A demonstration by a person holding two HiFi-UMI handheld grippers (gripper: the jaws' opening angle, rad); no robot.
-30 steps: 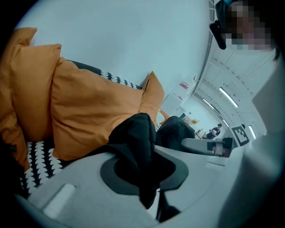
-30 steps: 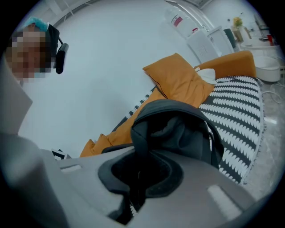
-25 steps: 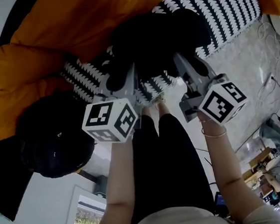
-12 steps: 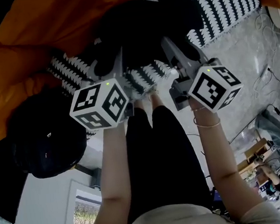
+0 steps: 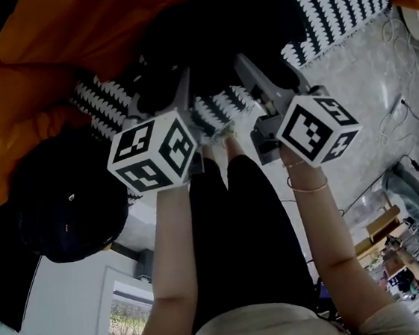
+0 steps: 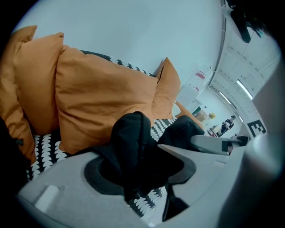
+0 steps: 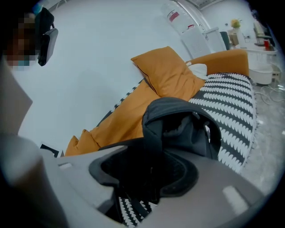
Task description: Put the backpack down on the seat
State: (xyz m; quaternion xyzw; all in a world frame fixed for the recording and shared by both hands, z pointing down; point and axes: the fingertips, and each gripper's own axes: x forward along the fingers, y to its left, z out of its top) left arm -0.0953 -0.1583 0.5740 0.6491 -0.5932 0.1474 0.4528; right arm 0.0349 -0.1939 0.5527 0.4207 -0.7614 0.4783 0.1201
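Head view: backpack (image 5: 218, 42), black, sits in the upper middle of the frame on the black-and-white patterned seat (image 5: 334, 6), close by the orange cushions (image 5: 96, 33) at upper left. It looks fully borne by the seat, near the front edge. Left tongs (image 5: 177, 91) are at its left flank and right tongs (image 5: 269, 79) at its right flank. One each side reads as a two-sided carry, so a soft bag keeps level while lowered. Both marker cubes sit lower in frame, over the person's legs.

Left gripper view: jaws are opening, with a fair gap. A fold of black backpack fabric stands between them at lower centre, and the pads do not seem to press on it.

Right gripper view: same here, jaws opening wide. Dark fabric and what looks like a strap are in the gap at lower centre. The bulk of the bag is just beyond, with the patterned seat at the right of the frame.

Judgement: the placing step is about done, and this is the release. The bag is probably set by the cushions so it is propped and can't slump off the front edge. The next move calls for drawing both tongs straight back, clear of the fabric. The risk is a strap snagging a jaw and dragging the bag forward. Dark rounded thing (image 5: 68, 209) at lower left, maybe a cap, is not involved.
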